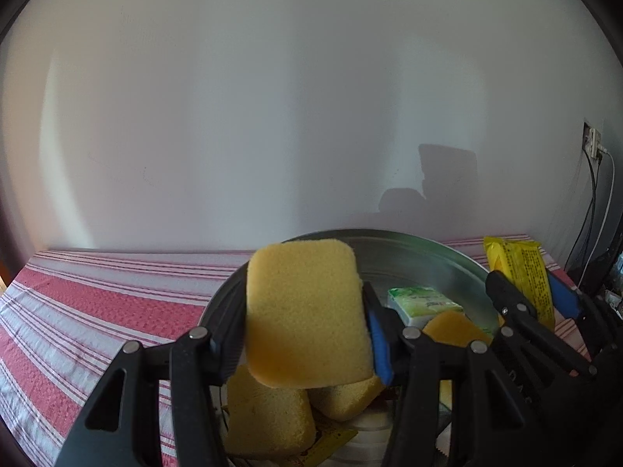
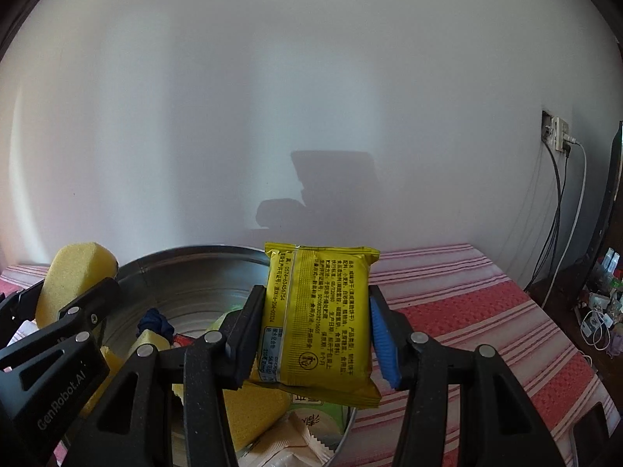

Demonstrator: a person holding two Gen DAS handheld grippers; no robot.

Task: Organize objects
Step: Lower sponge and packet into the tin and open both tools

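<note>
Above the metal basin (image 1: pixel 447 268) on the striped tabletop (image 1: pixel 97 303), both claws are holding something up in front of a pale wall (image 1: pixel 272 116). The left claw (image 1: pixel 303 334) is grasping a yellow sponge (image 1: pixel 305 311) — its pads are pressing on the sponge's two long edges, and the sponge is standing nearly upright, clear of the heap below. The right claw (image 2: pixel 311 330) is gripping a yellow snack packet (image 2: pixel 319 323) by its sides, printed back facing the camera, its lower edge hanging over the basin's rim.

Inside the basin more things are lying in a loose pile: several yellow sponges (image 1: pixel 268 416), a green-and-white tissue pack (image 1: pixel 422 303) and, in the right wrist view, a dark blue bundle (image 2: pixel 155 321) whose kind I cannot tell, plus pale wrappers (image 2: pixel 296 443) near the front.

On the wall to the right a socket (image 2: pixel 557 132) is holding plugs, with cables (image 2: pixel 560 210) trailing down — beyond the tabletop's edge small clutter is showing, too blurred to name
</note>
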